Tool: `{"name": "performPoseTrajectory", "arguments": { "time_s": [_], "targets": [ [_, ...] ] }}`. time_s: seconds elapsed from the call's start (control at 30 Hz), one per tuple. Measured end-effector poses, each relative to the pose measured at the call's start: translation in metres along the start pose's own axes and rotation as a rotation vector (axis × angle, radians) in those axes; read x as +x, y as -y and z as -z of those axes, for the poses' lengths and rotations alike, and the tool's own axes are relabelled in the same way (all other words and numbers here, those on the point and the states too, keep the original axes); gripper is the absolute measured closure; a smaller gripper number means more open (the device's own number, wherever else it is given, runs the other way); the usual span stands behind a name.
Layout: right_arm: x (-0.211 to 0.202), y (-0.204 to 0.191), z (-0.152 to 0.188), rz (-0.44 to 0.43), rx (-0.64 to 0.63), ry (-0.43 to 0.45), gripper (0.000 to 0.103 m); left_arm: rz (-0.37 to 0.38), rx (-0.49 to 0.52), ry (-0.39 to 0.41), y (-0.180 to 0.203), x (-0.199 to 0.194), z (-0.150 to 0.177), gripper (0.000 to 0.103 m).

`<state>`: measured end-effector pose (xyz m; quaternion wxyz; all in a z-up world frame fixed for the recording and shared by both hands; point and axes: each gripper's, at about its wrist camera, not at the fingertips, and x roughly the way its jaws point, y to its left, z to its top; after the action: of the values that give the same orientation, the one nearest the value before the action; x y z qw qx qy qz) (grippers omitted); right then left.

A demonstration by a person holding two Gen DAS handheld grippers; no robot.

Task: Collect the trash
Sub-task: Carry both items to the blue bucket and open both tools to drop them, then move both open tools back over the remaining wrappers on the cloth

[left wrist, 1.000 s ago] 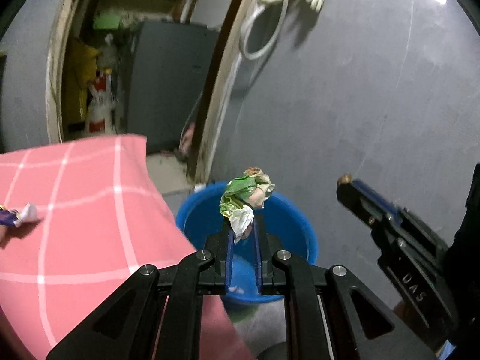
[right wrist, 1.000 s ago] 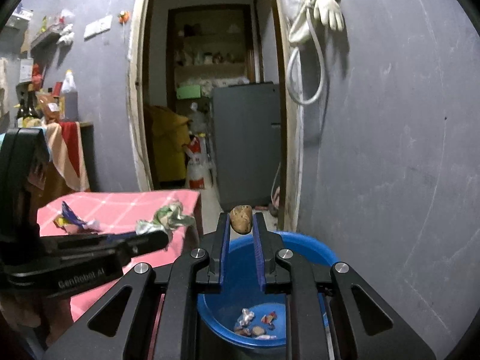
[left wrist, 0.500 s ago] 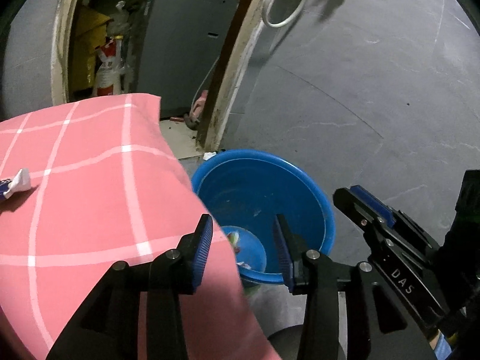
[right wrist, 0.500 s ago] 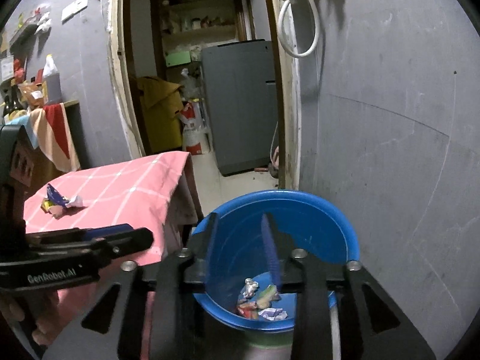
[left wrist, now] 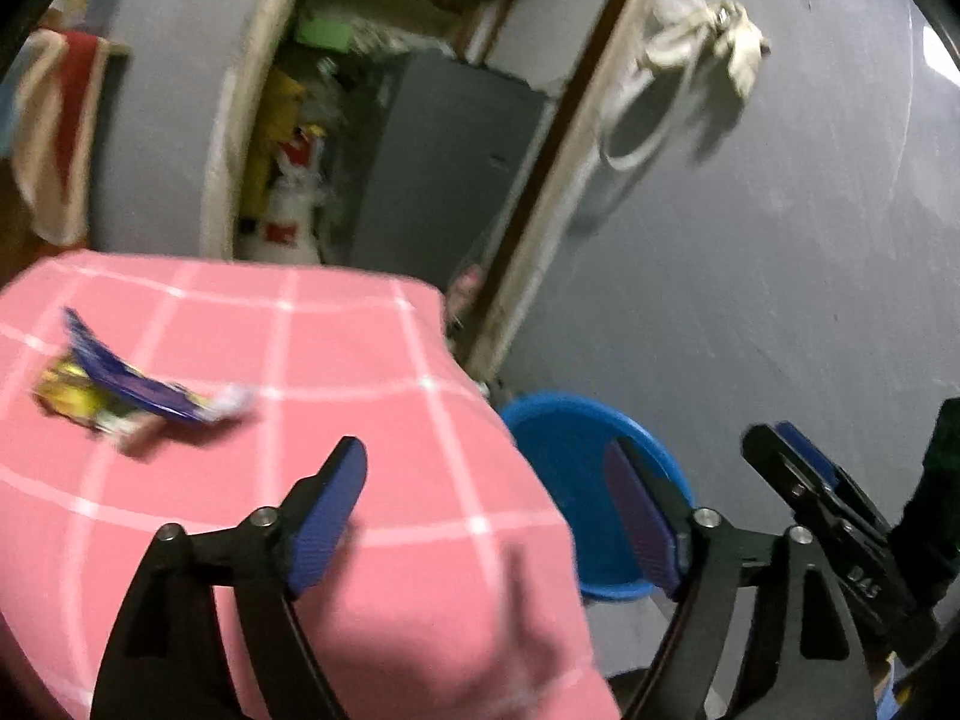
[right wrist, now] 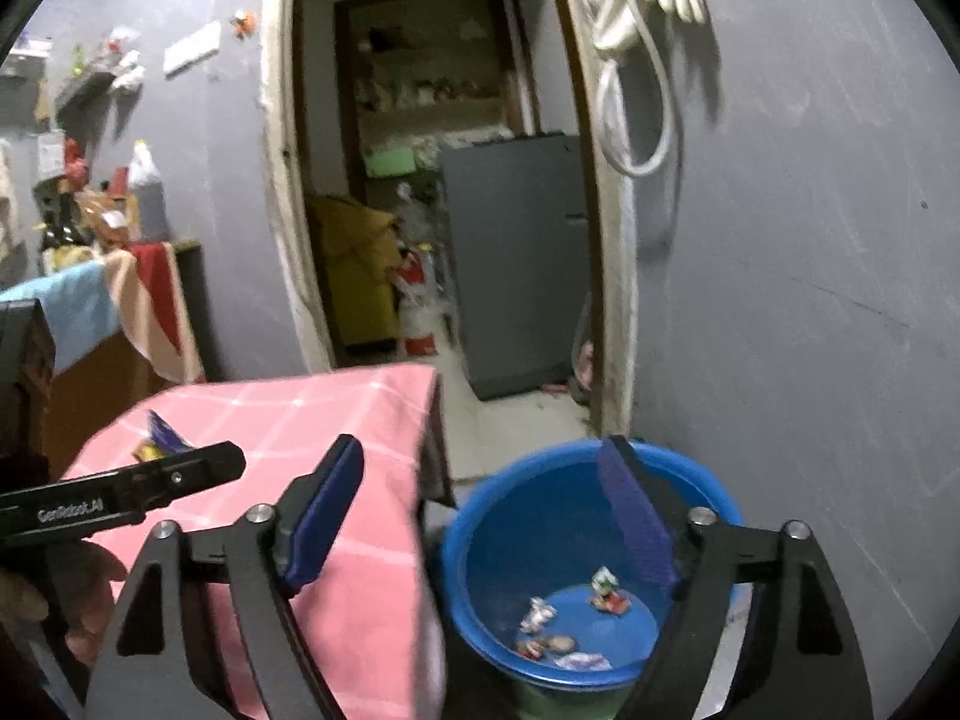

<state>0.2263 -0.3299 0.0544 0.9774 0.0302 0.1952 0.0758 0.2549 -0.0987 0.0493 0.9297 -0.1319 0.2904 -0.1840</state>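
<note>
A blue bucket (right wrist: 576,546) stands on the floor beside the pink checked tablecloth (right wrist: 336,420), with several scraps of trash (right wrist: 564,630) on its bottom. My right gripper (right wrist: 486,468) hovers over the bucket's near rim, its jaws opening with nothing between them. My left gripper (left wrist: 486,468) is over the cloth's right corner (left wrist: 420,450), jaws also opening and empty. A purple and yellow wrapper (left wrist: 126,402) lies on the cloth to the left, also seen as the wrapper (right wrist: 159,438) in the right wrist view. The bucket (left wrist: 576,480) shows past the cloth's edge.
A grey wall (right wrist: 810,300) rises right behind the bucket, with a hose and glove (right wrist: 648,30) hanging on it. An open doorway (right wrist: 432,180) leads to a room with a grey fridge (right wrist: 522,258). A cluttered side table (right wrist: 90,300) stands at the left.
Both grippers let go of their trash over the bucket and opened wide. The left gripper swung left from the bucket to above the pink cloth; the wrapper now lies nearer its jaws.
</note>
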Motion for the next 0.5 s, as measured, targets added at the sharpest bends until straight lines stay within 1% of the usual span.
{"name": "performPoseTrajectory", "arguments": {
  "time_s": [0.03, 0.07, 0.1, 0.17, 0.2, 0.37, 0.5],
  "targets": [
    [-0.002, -0.006, -0.003, -0.011, -0.010, 0.010, 0.019, -0.017, 0.003, 0.030, -0.004, -0.009, -0.003, 0.018],
    [-0.003, -0.011, -0.005, -0.017, -0.016, 0.016, 0.017, -0.033, 0.007, 0.056, -0.007, -0.017, -0.004, 0.014],
    [-0.005, -0.017, -0.009, -0.031, -0.024, 0.027, 0.013, -0.052, 0.012, 0.086, -0.011, -0.026, -0.005, 0.010],
    [-0.008, -0.027, -0.013, -0.056, -0.035, 0.047, 0.006, -0.080, 0.021, 0.147, -0.020, -0.045, -0.007, 0.007],
    [-0.010, -0.034, -0.016, -0.072, -0.042, 0.061, 0.000, -0.091, 0.026, 0.170, -0.022, -0.052, -0.007, 0.007],
    [-0.015, -0.060, -0.024, -0.146, -0.066, 0.115, 0.000, -0.161, 0.061, 0.270, -0.040, -0.083, -0.007, 0.005],
    [-0.018, -0.082, -0.029, -0.212, -0.078, 0.161, 0.000, -0.202, 0.086, 0.334, -0.053, -0.102, -0.003, 0.004]
  ]
}}
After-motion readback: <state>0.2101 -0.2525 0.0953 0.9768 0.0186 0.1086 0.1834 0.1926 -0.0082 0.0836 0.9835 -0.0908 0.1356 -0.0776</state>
